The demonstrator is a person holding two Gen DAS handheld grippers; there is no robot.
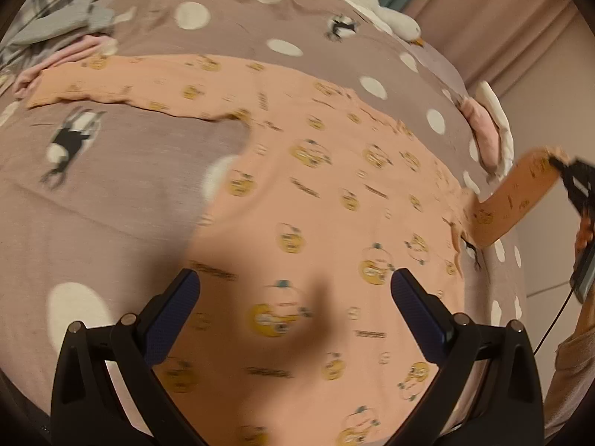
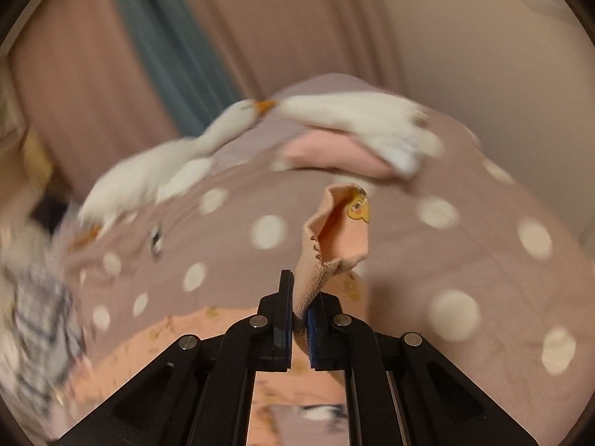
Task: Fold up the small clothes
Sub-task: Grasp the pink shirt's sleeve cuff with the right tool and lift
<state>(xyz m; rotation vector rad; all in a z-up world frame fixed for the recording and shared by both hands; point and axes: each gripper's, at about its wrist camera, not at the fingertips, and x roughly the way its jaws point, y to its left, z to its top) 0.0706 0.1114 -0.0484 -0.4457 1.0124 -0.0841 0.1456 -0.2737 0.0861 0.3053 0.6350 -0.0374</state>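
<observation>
**Ana:** Right gripper [image 2: 299,319] first: its jaws are pinched tight on the cuff of one sleeve [image 2: 336,230], which stands up out of them in the middle of the right wrist view. In the left wrist view the same sleeve stretches off the right edge of the shirt toward that gripper, clear of the bed.

**Ben:** And the left gripper [image 1: 293,290]?

**Ana:** Jaws wide apart, nothing between them, hanging over the lower middle of the shirt.

**Ben:** Largest to smallest, then. What's there?

**Ana:** One bed cover [image 1: 111,193], mauve with white dots, filling the frame. On it one peach shirt [image 1: 316,193] with yellow prints, lying flat from centre to bottom, its other sleeve [image 1: 122,89] spread to the upper left. Two white toy geese [image 2: 156,171] along the top of the right wrist view. A heap of other clothes [image 1: 55,33] in the upper left corner; too blurred to count.

**Ben:** How will the shirt handle?

**Ana:** I'd judge it light, soft and limp. The lifted sleeve sags and curls, so it won't hold a crease unless laid down and smoothed. It isn't fragile, and the ribbed cuff looks grippy, not slippery.

**Ben:** Where to take hold?

**Ana:** At cuffs, hem corners or shoulder seams, I think, where the cloth is doubled. A pinch mid-panel would probably just bunch it.
</observation>
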